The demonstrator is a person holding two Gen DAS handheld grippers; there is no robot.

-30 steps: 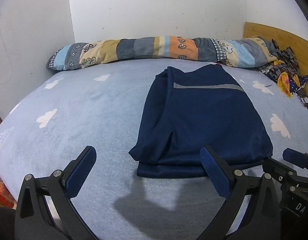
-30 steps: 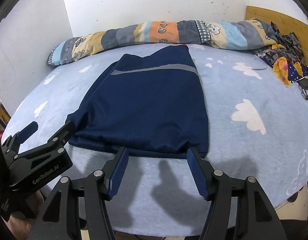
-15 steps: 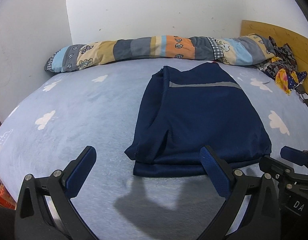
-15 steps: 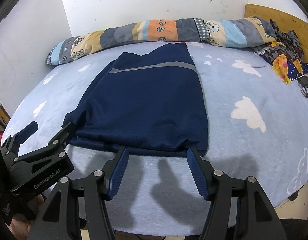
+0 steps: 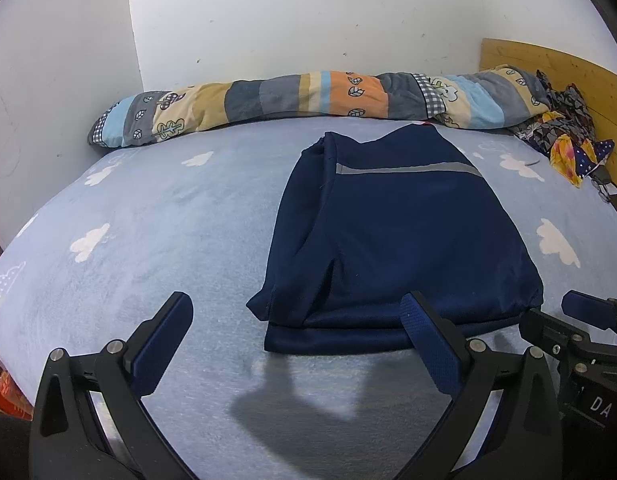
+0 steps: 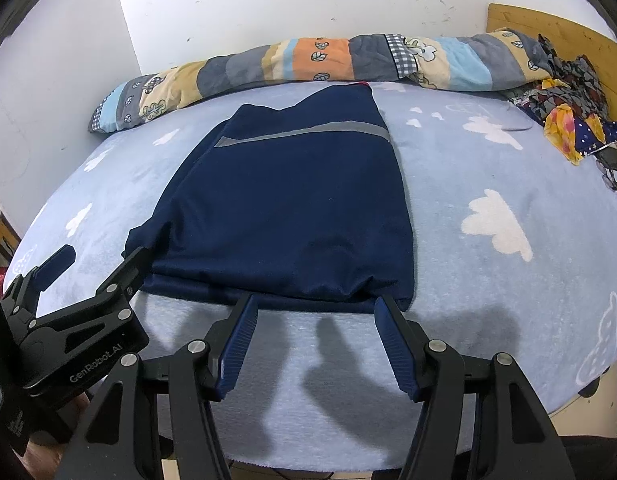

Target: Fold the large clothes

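- Centrally on the light-blue cloud-print bed [image 5: 156, 240]: folded navy garment [image 5: 404, 240] with a grey stripe [image 5: 408, 169] across its far part, lying flat, near hem doubled in layers.
- Just short of that near hem: left gripper [image 5: 296, 332], jaws spread wide, nothing between the pads, right pad overlapping the hem in view.
- Likewise released: right gripper [image 6: 314, 332], blue pads apart, tips at the garment's near edge, gripping nothing.
- Against the white wall at the far side: long patchwork bolster [image 5: 308, 96].
- Far right, by a wooden headboard [image 6: 548, 28]: crumpled pile of patterned clothes [image 6: 568, 120], well apart from the navy garment.
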